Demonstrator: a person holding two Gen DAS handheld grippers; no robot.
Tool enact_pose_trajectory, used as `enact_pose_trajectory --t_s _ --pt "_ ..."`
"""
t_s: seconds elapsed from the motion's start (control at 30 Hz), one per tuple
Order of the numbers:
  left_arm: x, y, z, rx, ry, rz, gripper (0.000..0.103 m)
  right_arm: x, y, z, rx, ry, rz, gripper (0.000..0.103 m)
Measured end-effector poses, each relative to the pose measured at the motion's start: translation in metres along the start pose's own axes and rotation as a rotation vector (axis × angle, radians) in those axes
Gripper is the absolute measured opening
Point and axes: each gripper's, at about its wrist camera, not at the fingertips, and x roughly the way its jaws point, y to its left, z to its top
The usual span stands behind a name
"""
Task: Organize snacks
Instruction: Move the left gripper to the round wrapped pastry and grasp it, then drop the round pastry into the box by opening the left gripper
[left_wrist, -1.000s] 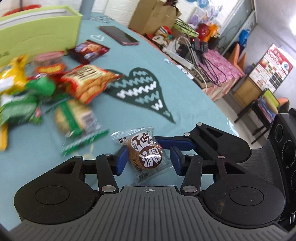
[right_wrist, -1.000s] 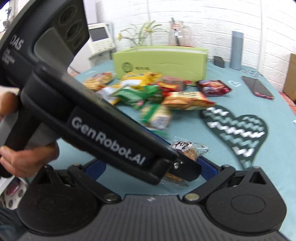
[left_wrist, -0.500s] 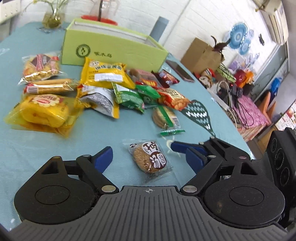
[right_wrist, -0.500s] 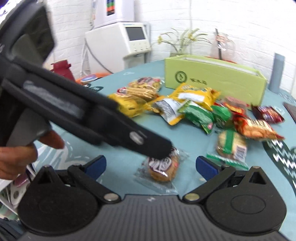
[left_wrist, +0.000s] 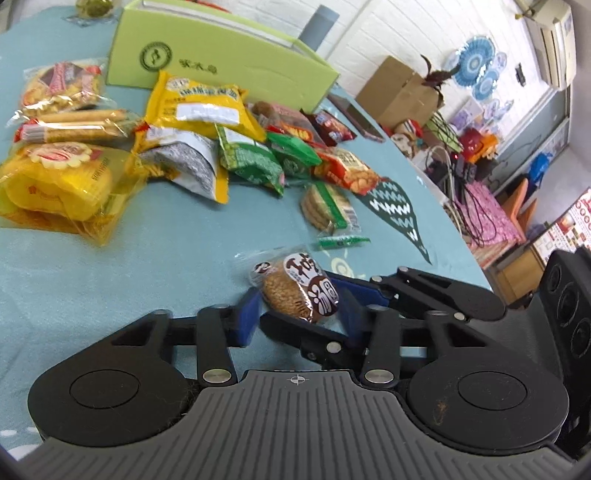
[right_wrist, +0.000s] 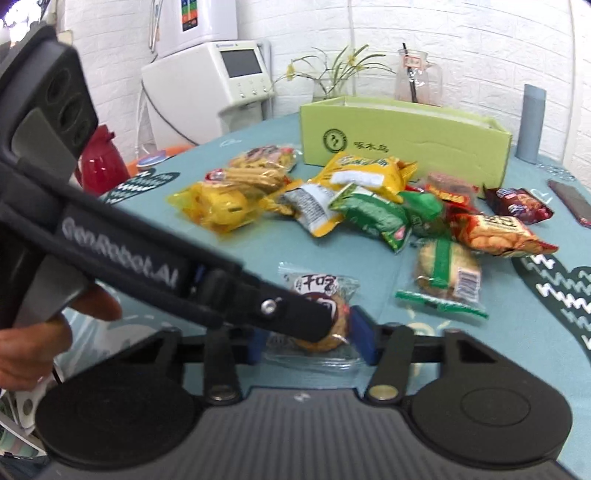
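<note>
Progress: early, by my judgement. One cookie pack (left_wrist: 301, 291) is in hand; the rest of the snacks (right_wrist: 354, 206) lie loose on the surface (left_wrist: 110, 266), none seen stowed. The green box (right_wrist: 406, 136) looks the likely container; its inside is hidden.

Left tool (left_wrist: 299, 314): narrow, blue pads on either side of the cookie pack and pressing its wrapper. Held, as far as this view shows.

Right tool (right_wrist: 314, 341): narrow too, pads at both flanks of the same pack, with the left tool's finger lying across it. Both appear to grip it; which one bears the load I cannot tell.

Cookie pack: just in front of both tools, nearer than the heap and apart from it. Whether it is lifted or touching the surface is unclear.

Appearance: one round brown biscuit in clear crinkled film with a dark brown and white printed label. Film looks slippery and light; biscuit likely brittle.

Left to do: this pack and all the heap.
</note>
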Motion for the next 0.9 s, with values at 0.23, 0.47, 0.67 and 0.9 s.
enact_pose_trajectory --t_s 0.23,0.47,0.67,0.9 --pt "-0.004 -0.018 0.045 0.017 -0.057 -0.027 0.016 -0.012 -0.022 0.04 -0.019 -0.076 -0.027 0.051" --pt "0.012 -0.043 0.167 0.128 -0.198 -0.002 0.021 0.01 -0.077 0.141 -0.106 -0.203 -0.11 0.052" --pt "0.071 -0.031 0.255 0.16 -0.195 0.078 0.023 0.076 -0.137 0.205 -0.088 -0.163 -0.103 0.052" --pt "0.128 0.01 0.285 0.141 -0.128 0.1 0.038 0.136 -0.173 0.214 -0.075 -0.107 -0.077 0.074"
